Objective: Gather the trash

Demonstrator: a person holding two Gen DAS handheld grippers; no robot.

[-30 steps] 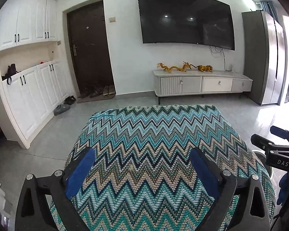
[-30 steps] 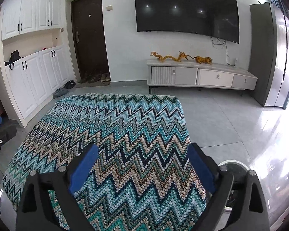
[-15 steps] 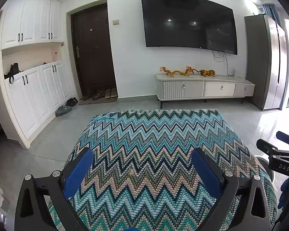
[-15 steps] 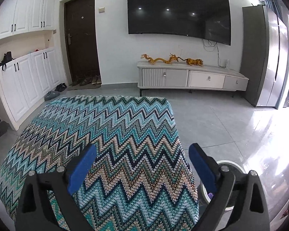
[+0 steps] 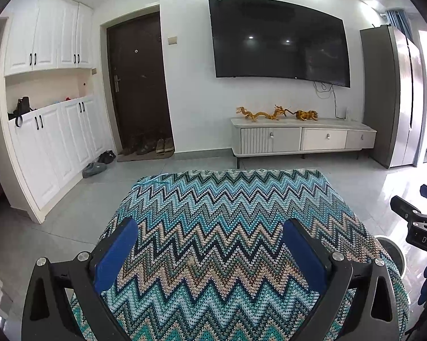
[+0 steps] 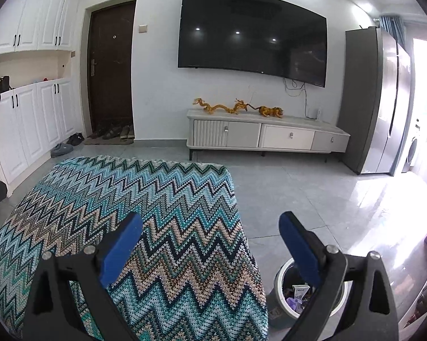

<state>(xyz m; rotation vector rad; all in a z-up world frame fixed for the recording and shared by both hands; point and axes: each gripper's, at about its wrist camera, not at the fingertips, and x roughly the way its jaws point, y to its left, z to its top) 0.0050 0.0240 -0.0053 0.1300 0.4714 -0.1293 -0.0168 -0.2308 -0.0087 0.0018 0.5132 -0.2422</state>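
Both views have lifted and drifted right since the earlier frames; more of the bin (image 6: pixel 284 289) shows at lower right of the right view, scraps inside, just beside the blanket (image 6: pixel 128 213). Left gripper (image 5: pixel 210 244) and right gripper (image 6: pixel 210 238): fingers wide apart, holding nothing

A zigzag-patterned knitted cloth in teal, beige and black (image 5: pixel 230 236) covers a table in the foreground. On the white wall hangs a large black television (image 5: pixel 278 39), above a low white drawer cabinet (image 5: pixel 301 139) bearing golden dragon figurines (image 5: pixel 258 113). A dark brown door (image 5: pixel 139 82) stands left, shoes (image 5: pixel 159 145) before it.
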